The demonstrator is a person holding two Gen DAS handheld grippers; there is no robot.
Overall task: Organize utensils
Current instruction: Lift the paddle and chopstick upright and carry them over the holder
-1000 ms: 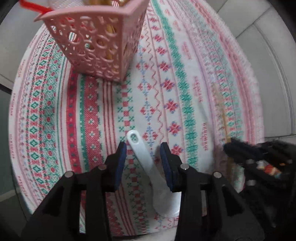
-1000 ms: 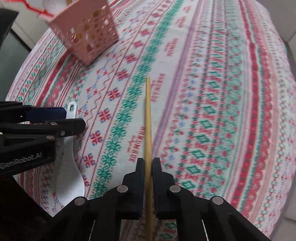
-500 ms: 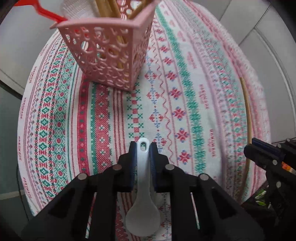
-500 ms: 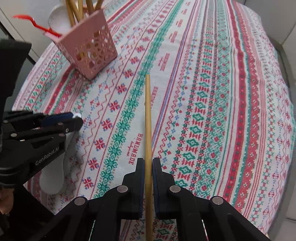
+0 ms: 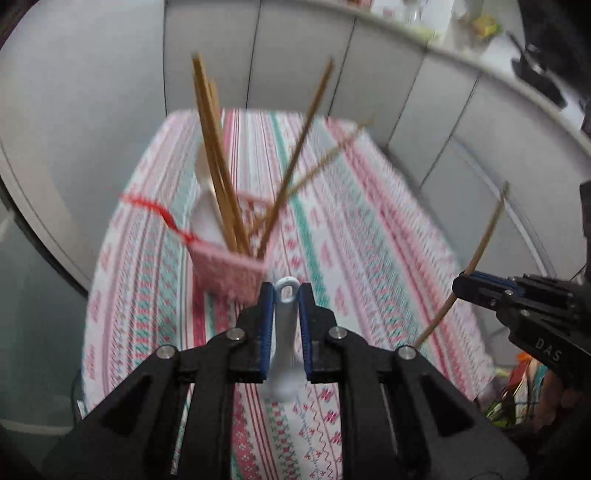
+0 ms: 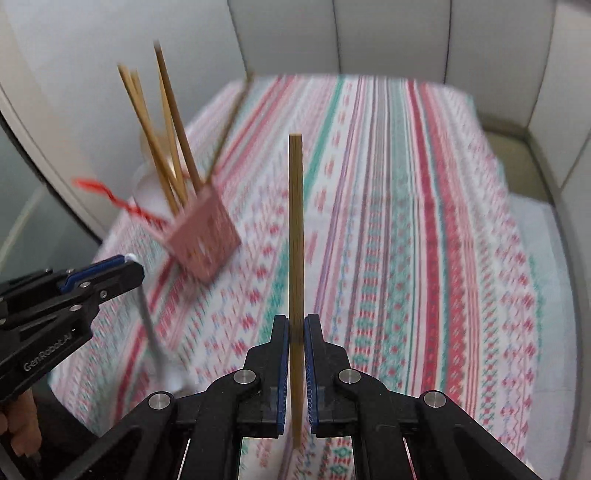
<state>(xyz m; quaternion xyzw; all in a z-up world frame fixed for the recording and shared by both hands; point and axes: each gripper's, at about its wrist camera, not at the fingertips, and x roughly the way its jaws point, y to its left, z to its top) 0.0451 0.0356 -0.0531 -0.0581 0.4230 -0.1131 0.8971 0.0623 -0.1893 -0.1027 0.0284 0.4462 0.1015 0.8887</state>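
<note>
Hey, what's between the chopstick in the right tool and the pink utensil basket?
Only bare patterned tablecloth; the right wrist view shows nothing lying between the held chopstick and the pink basket, though it is blurred.

Grey panel walls (image 6: 388, 33) round table w/ striped patterned cloth (image 6: 424, 221).

both wrist views angled down, sharing the pink basket (image 5: 231, 271)
</note>
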